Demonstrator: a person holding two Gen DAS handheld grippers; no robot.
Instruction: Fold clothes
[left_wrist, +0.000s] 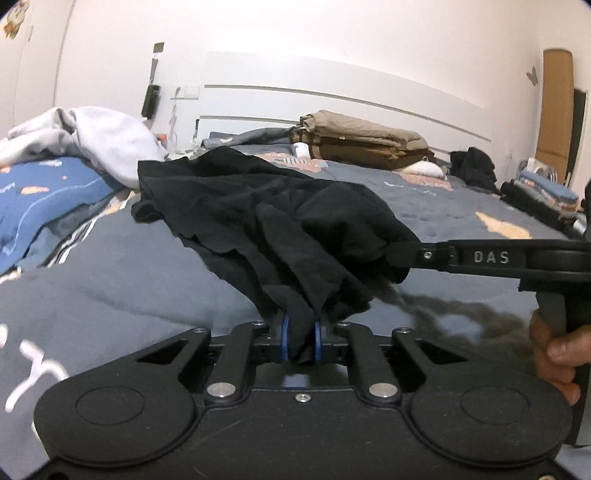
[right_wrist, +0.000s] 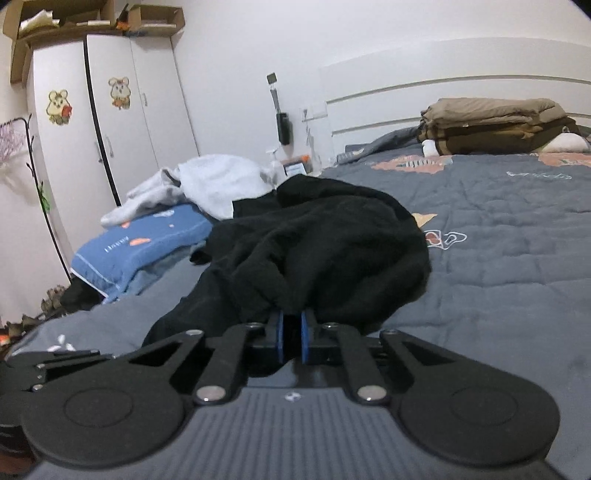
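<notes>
Lying bunched on the grey quilt (right_wrist: 498, 258), a black garment (left_wrist: 258, 218) is clamped at its near edge by the left gripper (left_wrist: 301, 341), whose blue pads are pressed on the cloth. Another fold of the garment is pinched by the right gripper (right_wrist: 290, 338). White clothes (right_wrist: 207, 184) are heaped behind.

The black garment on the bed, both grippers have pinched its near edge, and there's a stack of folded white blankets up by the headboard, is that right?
Not quite. The stack by the headboard is brown and tan, not white: the folded brown blankets show clearly in the right wrist view. The rest holds: the left gripper and the right gripper are both shut on the black garment.
</notes>
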